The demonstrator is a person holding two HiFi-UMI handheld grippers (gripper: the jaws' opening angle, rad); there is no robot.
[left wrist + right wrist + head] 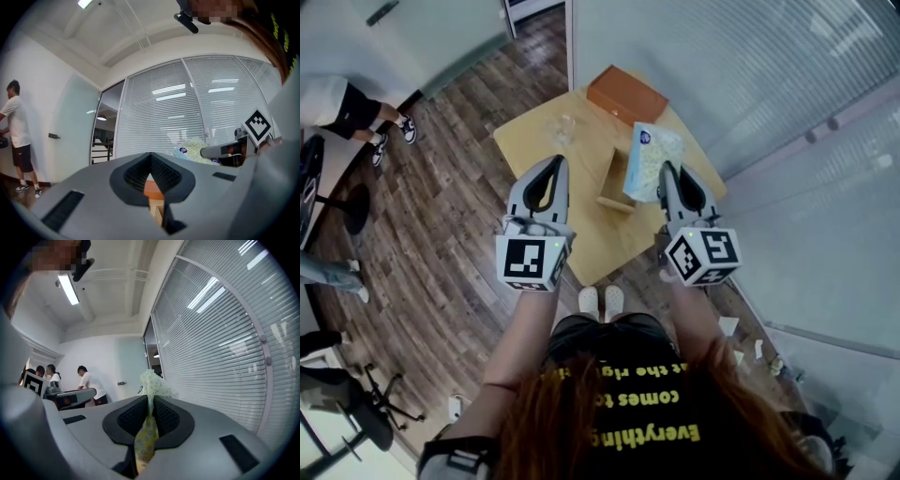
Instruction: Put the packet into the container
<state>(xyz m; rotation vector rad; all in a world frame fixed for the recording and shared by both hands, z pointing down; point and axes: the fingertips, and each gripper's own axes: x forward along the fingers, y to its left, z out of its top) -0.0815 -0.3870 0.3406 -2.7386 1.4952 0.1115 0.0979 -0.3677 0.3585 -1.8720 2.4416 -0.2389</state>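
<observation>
The right gripper (150, 404) is clenched on the edge of the packet (152, 380) — a pale, dotted bag held in the air on the person's side of the orange container (626, 92), not inside it. What the container holds cannot be made out. The left gripper (151, 161) is closed on nothing — left of the container and nearer the person.

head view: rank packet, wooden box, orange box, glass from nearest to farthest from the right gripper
1. packet, clamped in the right gripper.
2. wooden box, mid-table, to its left.
3. orange box, table's far end.
4. glass, table's left side.
</observation>
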